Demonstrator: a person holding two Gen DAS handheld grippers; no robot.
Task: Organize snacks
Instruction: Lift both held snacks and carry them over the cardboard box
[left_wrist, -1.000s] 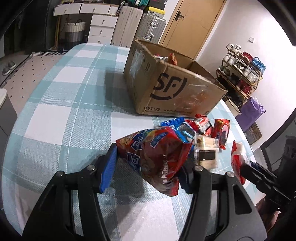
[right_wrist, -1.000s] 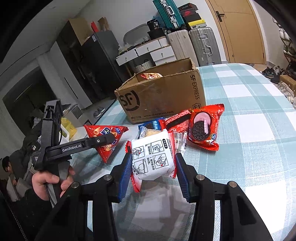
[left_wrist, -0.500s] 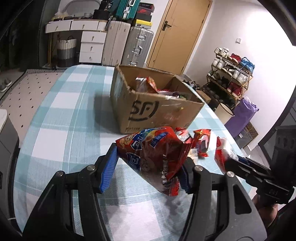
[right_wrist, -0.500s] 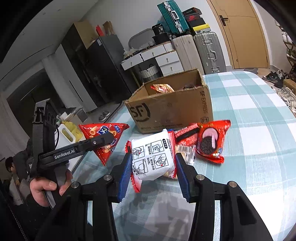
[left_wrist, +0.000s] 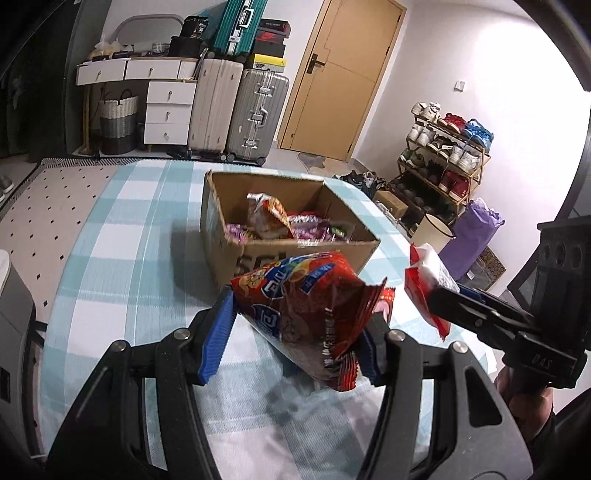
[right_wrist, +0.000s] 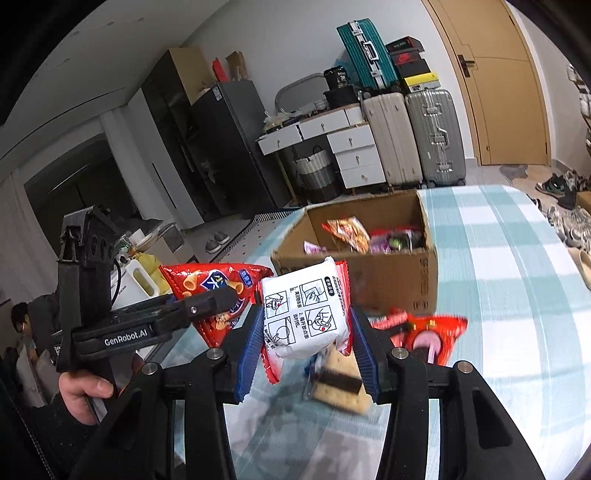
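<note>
My left gripper (left_wrist: 295, 332) is shut on a red triangular snack bag (left_wrist: 306, 310), held up above the checked tablecloth (left_wrist: 122, 266). My right gripper (right_wrist: 306, 339) is shut on a white and red snack packet (right_wrist: 306, 310), also lifted off the table. An open cardboard box (left_wrist: 221, 236) with several snack packs inside stands just beyond both bags. In the right wrist view the left gripper (right_wrist: 236, 295) with its red bag (right_wrist: 210, 291) hangs at the left. In the left wrist view the right gripper (left_wrist: 432, 299) with its packet (left_wrist: 428, 273) is at the right.
Loose snacks lie on the table under the right gripper: a red cookie pack (right_wrist: 432, 332) and a cracker pack (right_wrist: 340, 387). Beyond the table stand suitcases (left_wrist: 255, 110), white drawers (left_wrist: 166, 114), a door (left_wrist: 340, 74) and a shoe rack (left_wrist: 443, 155).
Both grippers have risen with their snacks. The box's open top and contents now show, and the loose snacks on the table have dropped lower in view.
</note>
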